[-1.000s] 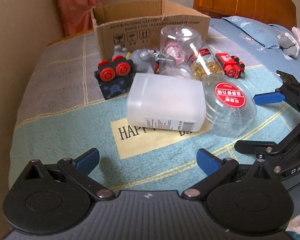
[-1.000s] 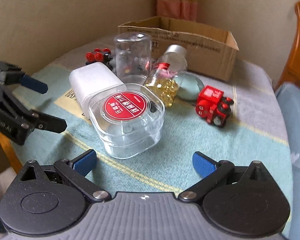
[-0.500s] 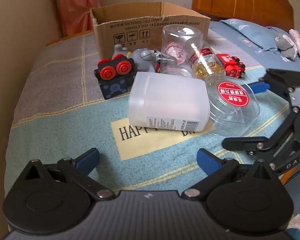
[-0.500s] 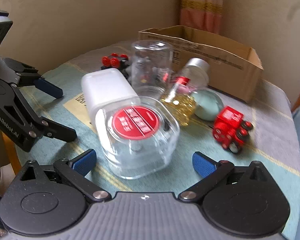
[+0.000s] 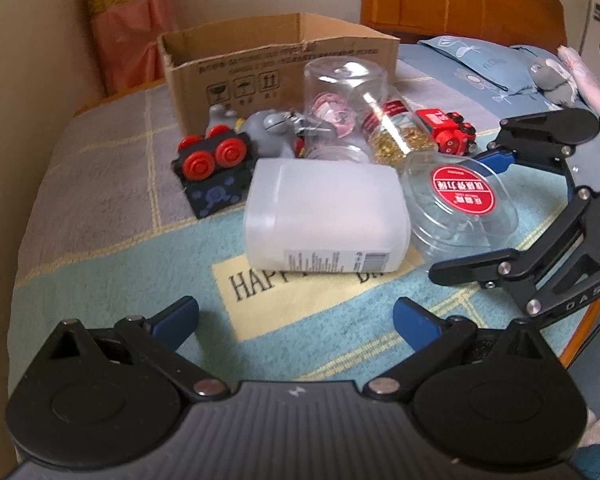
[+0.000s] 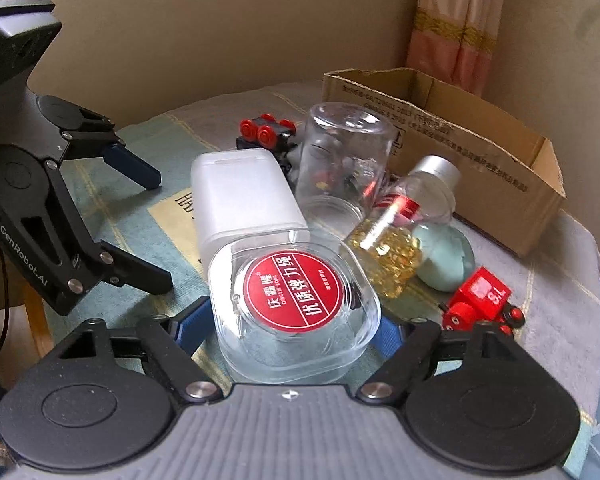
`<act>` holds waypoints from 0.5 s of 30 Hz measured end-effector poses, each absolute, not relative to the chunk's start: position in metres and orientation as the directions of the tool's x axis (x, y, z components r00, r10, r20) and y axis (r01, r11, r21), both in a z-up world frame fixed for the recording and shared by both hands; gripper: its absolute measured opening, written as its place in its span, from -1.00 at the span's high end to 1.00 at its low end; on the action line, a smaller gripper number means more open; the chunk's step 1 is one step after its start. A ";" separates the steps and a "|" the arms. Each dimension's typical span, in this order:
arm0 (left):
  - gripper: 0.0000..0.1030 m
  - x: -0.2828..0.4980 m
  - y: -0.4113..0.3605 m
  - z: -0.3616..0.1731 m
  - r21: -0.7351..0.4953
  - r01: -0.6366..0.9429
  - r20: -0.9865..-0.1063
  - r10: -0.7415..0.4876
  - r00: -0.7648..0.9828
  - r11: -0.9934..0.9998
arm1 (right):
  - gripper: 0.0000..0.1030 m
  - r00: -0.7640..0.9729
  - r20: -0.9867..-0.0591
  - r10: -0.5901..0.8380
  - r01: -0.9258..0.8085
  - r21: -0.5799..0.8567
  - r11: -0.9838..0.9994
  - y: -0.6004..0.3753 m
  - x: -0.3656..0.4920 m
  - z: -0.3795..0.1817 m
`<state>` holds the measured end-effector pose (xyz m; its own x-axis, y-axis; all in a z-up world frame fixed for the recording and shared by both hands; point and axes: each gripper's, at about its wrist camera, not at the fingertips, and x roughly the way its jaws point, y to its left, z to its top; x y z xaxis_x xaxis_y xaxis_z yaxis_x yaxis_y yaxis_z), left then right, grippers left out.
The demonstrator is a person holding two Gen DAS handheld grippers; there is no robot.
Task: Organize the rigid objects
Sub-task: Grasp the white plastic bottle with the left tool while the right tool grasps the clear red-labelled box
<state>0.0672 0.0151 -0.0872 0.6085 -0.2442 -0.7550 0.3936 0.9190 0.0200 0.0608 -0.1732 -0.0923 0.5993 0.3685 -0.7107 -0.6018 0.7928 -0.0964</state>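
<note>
A clear plastic tub with a round red label (image 6: pixel 300 304) (image 5: pixel 462 204) lies on the cloth-covered table between the fingers of my right gripper (image 6: pixel 290 330). The jaws stand open around it, one on each side. My left gripper (image 5: pixel 296 318) is open and empty, short of a white frosted container (image 5: pixel 324 216) (image 6: pixel 244 200) lying on its side against the tub. Behind stand an upturned clear jar (image 6: pixel 344 152), a tilted bottle of golden beads (image 6: pixel 400 236), a red toy train (image 6: pixel 480 300), a black toy with red wheels (image 5: pixel 212 172) and a grey toy (image 5: pixel 268 132).
An open cardboard box (image 5: pixel 276 64) (image 6: pixel 460 148) stands at the back of the table. A pale green egg shape (image 6: pixel 444 256) lies by the bead bottle. A wooden bed with blue bedding (image 5: pixel 480 60) is to the right. The wall (image 6: pixel 180 40) is close behind.
My right gripper has moved forward until its open fingers flank the red-labelled tub. My left gripper has stayed nearly still.
</note>
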 end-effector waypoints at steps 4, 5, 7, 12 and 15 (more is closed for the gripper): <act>-0.99 0.071 0.008 -0.087 0.038 0.420 -0.744 -0.255 0.618 0.907 | -0.65 0.612 -0.716 0.335 -0.559 -0.094 0.824 -0.184 0.051 -0.093; -0.99 0.073 0.006 -0.087 0.040 0.424 -0.742 -0.257 0.620 0.905 | -0.65 0.614 -0.719 0.325 -0.548 -0.092 0.831 -0.187 0.049 -0.093; -0.99 0.077 0.002 -0.087 0.045 0.429 -0.737 -0.260 0.624 0.902 | -0.65 0.618 -0.723 0.307 -0.528 -0.093 0.844 -0.194 0.043 -0.093; -0.98 0.089 -0.010 -0.084 0.065 0.451 -0.715 -0.274 0.644 0.890 | -0.65 0.620 -0.729 0.290 -0.488 -0.068 0.870 -0.208 0.033 -0.096; -0.92 0.095 -0.016 -0.083 0.069 0.456 -0.712 -0.277 0.646 0.887 | -0.64 0.614 -0.731 0.298 -0.473 -0.038 0.880 -0.212 0.033 -0.096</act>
